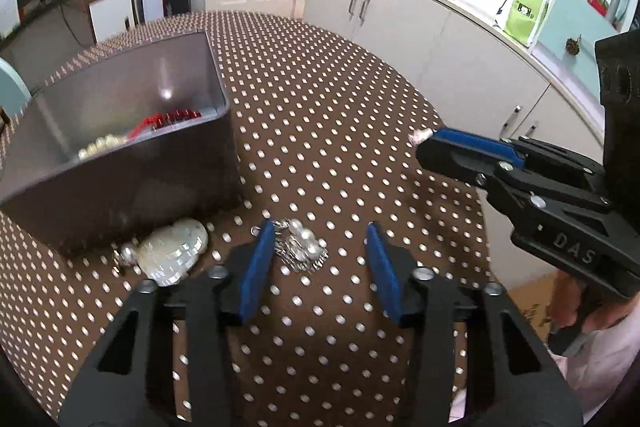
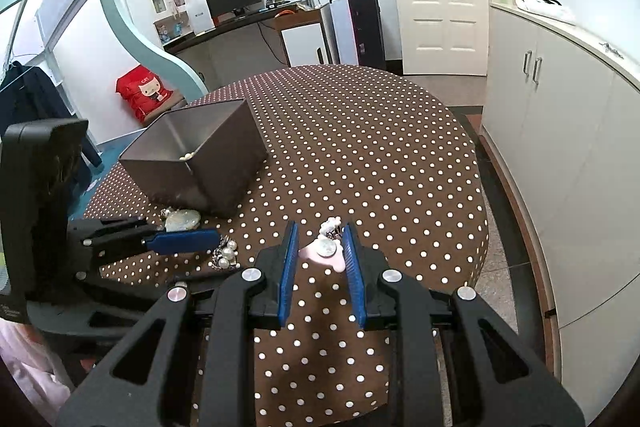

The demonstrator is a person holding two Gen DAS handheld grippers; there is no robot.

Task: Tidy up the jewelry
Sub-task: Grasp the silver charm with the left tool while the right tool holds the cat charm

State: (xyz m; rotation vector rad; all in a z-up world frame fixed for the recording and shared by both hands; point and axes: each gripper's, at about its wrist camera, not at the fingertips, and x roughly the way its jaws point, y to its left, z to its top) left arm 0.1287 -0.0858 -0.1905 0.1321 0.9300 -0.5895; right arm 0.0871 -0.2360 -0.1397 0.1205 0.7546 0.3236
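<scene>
A pearl and silver chain piece (image 1: 301,244) lies on the dotted tablecloth between the pads of my left gripper (image 1: 320,225). It sits close to the left pad and the right pad stands well clear, so the jaws are open. A shell-like brooch (image 1: 173,251) rests beside it against the grey box (image 1: 140,187), which holds pearls (image 1: 100,145) and red beads (image 1: 168,119). My right gripper (image 2: 320,227) hangs above the table, shut on a small pink-backed piece with a silver disc and white flower (image 2: 327,249). The left gripper (image 2: 214,245) reaches in from the left over the pearl piece (image 2: 226,255).
The round table (image 2: 360,147) has a brown cloth with white dots. White cabinets (image 2: 560,147) stand along the right, just past the table's edge. The box (image 2: 224,171) sits at the table's left side. A person's hand (image 1: 576,311) grips the right tool.
</scene>
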